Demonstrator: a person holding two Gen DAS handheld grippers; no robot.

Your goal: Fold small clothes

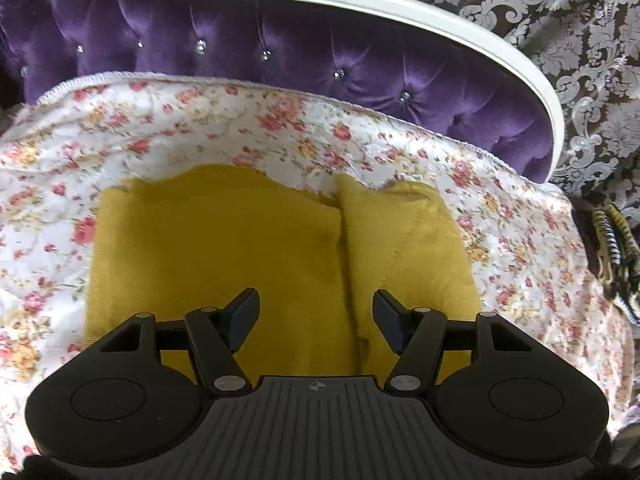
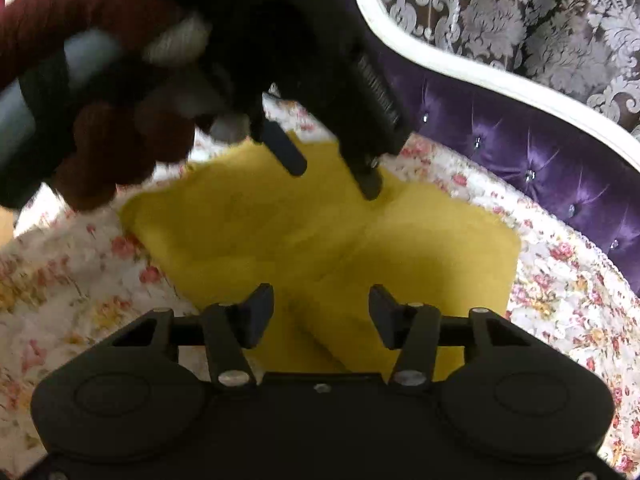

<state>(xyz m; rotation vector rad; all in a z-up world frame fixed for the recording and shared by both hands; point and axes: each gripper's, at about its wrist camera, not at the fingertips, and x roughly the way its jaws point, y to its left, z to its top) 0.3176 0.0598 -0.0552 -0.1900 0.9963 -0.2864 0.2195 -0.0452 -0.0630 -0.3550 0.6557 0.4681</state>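
A mustard-yellow garment (image 1: 220, 248) lies flat on the floral bedspread (image 1: 240, 120), with a folded flap along its right side. My left gripper (image 1: 316, 300) hovers open over its near edge, with nothing between the fingers. In the right wrist view the same garment (image 2: 320, 240) fills the middle. My right gripper (image 2: 320, 296) stands open above its near part, pads clear of the cloth. Across from it, the left gripper (image 2: 334, 180) points down at the far edge, held by a hand in a maroon knitted glove (image 2: 100, 152).
A purple tufted headboard (image 1: 240, 40) with a white frame (image 1: 400, 8) runs behind the bedspread, and patterned grey wallpaper (image 1: 560, 20) lies beyond. A dark, yellow-striped item (image 1: 616, 248) sits off the bed's right edge. Floral bedspread (image 2: 80, 280) surrounds the garment.
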